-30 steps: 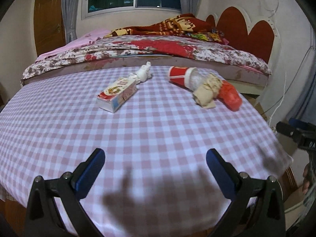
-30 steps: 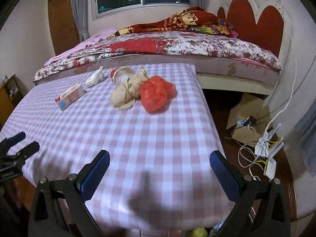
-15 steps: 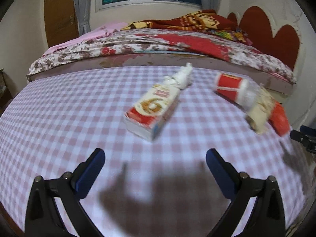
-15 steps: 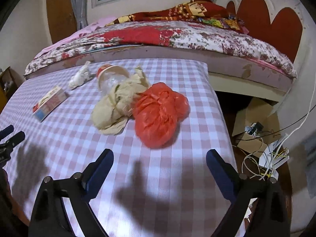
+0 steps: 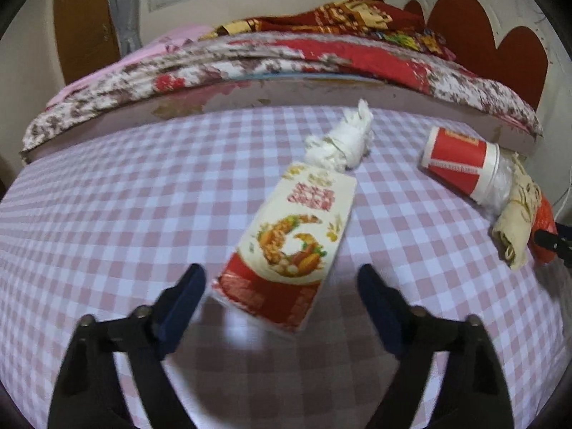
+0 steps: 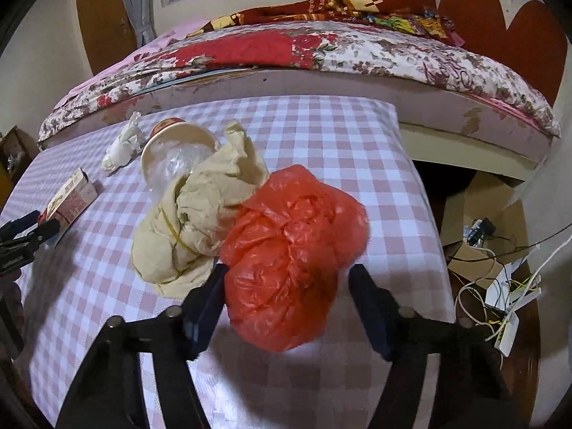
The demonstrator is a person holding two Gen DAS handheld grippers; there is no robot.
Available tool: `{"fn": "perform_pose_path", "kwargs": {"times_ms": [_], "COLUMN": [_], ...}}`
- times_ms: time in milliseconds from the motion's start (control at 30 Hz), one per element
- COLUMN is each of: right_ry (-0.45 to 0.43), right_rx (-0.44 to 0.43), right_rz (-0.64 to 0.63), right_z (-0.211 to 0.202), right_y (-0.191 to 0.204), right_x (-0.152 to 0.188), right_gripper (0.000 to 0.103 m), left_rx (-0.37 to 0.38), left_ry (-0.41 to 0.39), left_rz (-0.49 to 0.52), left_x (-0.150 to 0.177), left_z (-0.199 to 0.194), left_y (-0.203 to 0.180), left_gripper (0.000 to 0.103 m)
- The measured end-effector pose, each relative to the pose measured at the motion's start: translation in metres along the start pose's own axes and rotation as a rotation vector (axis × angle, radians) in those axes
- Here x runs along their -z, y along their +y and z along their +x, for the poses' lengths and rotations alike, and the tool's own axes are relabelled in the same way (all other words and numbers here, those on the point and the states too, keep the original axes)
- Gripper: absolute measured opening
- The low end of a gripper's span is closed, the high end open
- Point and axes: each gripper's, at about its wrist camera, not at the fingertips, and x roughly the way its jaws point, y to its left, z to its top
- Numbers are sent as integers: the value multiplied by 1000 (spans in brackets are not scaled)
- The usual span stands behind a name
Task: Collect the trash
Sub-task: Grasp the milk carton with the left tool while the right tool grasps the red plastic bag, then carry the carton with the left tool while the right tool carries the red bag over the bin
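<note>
Your left gripper point(image 5: 280, 287) is open around the near end of the carton point(image 5: 291, 243); your right gripper point(image 6: 287, 286) is open around the red bag point(image 6: 296, 254).

Glossy crinkled plastic bag point(image 6: 293, 271), matt cardboard box point(image 5: 289, 246), paper cup point(image 5: 457, 164) w/ woven check cloth point(image 5: 107, 214).

The red bag point(image 5: 543, 228) sits mostly hidden behind the beige wrapper point(image 5: 516, 218); the carton point(image 5: 286, 250) print is blurred, unreadable.
</note>
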Motion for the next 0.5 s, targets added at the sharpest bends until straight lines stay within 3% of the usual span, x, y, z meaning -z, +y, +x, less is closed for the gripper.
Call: {"fn": "perform_pose_path", "kwargs": {"times_ms": [67,100,133,233,500], "right_ry": [5,9,12,1,-34], "right_rx": [-8,-14,-16,-21,-25], "right_rz": [6,7,5,-4,-49], "right_z": [1,2,3,-3,-39], "right_y": [0,-1,0,-1,7], "right_x": [0,0,0,4,29], "right_gripper": [61,57,46,37,35], "left_rx": [20,21,25,31,61], "left_ry": [19,13,1,-25,-71], "left_rz": [-3,-3,1,4,11], "left_x": [2,3,4,10,33], "left_z": [3,1,-3,-15,-50], "left_y": [0,-1,-2,-6,-22], "left_gripper": [55,54,53,52,51]}}
